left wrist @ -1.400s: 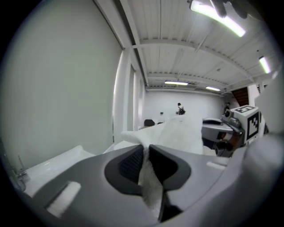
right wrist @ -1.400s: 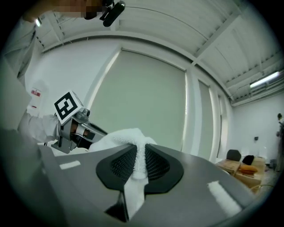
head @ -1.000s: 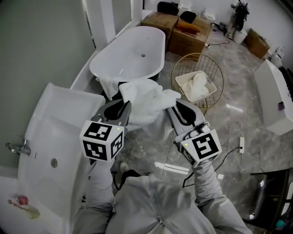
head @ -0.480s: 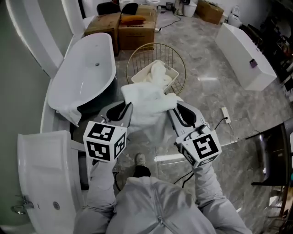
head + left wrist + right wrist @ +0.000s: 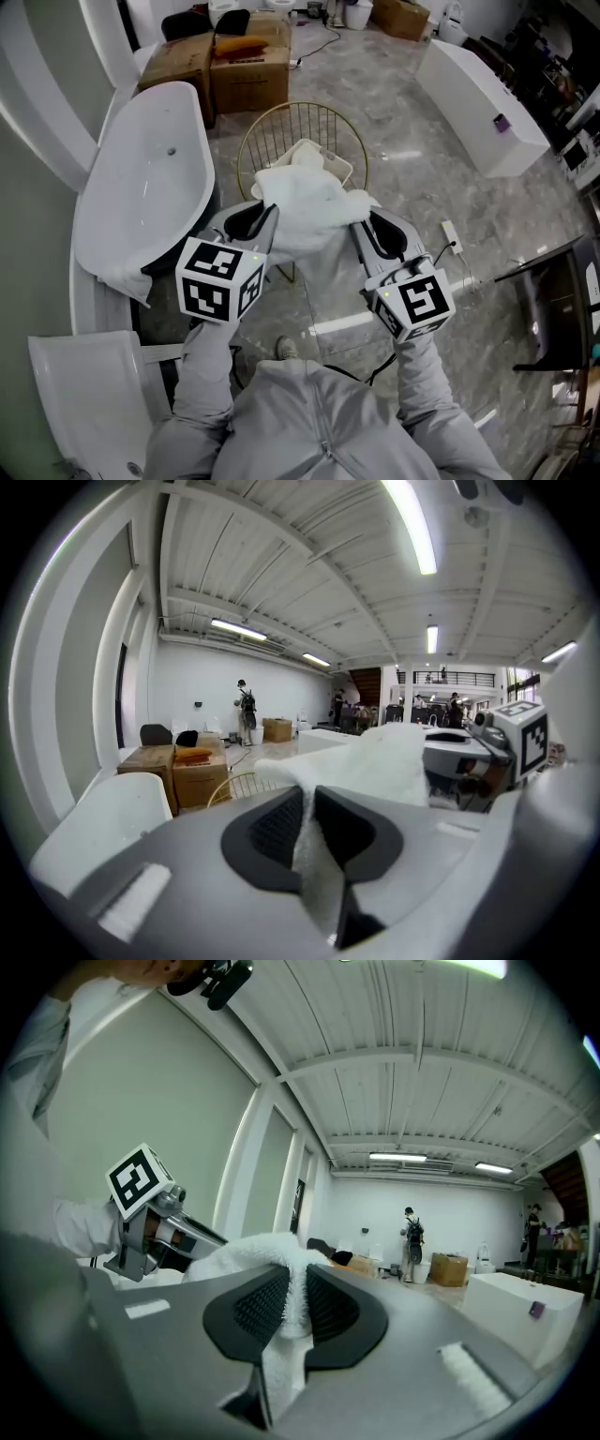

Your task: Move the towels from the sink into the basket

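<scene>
At the centre of the head view, we hold one white towel (image 5: 305,211) stretched between both grippers. Our left gripper (image 5: 264,214) has its jaws clamped on the towel's left edge, and our right gripper (image 5: 359,223) pinches the right edge. Each gripper view shows terry cloth squeezed between the ribbed pads. The towel hangs above the floor and overlaps the near rim of the gold wire basket (image 5: 251,141), which stands just beyond it toward the upper middle, with white fabric (image 5: 317,157) inside. The sink (image 5: 80,394) sits in the lower left corner, well apart from the towel. A white bathtub (image 5: 141,187) fills the left side, with a draped cloth (image 5: 117,279) over its near end. Cardboard boxes (image 5: 246,66) stand at the top.
</scene>
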{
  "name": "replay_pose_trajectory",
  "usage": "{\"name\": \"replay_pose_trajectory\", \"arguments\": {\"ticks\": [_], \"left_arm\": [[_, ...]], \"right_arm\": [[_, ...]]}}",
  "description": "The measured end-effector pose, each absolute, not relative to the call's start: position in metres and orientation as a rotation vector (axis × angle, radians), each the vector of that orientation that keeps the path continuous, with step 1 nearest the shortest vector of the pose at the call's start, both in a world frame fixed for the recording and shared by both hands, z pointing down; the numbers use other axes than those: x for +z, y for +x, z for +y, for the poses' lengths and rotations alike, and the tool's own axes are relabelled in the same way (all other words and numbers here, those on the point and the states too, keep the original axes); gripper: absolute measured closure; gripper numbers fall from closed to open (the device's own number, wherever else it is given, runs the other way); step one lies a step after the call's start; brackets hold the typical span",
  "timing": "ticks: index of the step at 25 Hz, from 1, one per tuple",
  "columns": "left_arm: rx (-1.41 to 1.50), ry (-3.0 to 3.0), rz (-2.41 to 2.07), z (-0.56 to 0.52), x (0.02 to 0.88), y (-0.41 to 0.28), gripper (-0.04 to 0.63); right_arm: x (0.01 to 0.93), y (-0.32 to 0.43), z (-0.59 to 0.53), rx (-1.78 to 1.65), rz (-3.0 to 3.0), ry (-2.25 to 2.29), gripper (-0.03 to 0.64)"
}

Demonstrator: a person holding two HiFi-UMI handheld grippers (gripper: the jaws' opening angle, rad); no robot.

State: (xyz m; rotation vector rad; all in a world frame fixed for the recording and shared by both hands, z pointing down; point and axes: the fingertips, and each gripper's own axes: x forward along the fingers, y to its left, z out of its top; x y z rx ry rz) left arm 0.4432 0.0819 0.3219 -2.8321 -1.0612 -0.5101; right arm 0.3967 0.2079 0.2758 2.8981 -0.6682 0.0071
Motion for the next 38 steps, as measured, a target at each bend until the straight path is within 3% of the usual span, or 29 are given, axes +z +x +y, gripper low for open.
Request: {"name": "replay_pose_trajectory", "arguments": {"ticks": [13,23,30,38], "left_arm": [[-0.458,-2.881,-0.991,0.069,0.305,0.552,0.495],[-0.564,-2.977,-0.787,0.086,0.332,0.644,0.495],[-0.759,-2.981,-0.681,0.116,0.385,0.699,0.495],[-1.06,-2.859,-0.639,0.144,0.499,0.731,0.494]], "right_arm": [[0.253,0.519,0.194,-0.048,-0.714,2.85,0.574],[0.284,0.641,0.215,0.042,-0.928,2.787,0.574],[0.331,0.711,0.24,0.163,-1.054,2.713,0.574],[0.455,0.758,0.257,0.465,-1.151,2.658,0.574]]}}
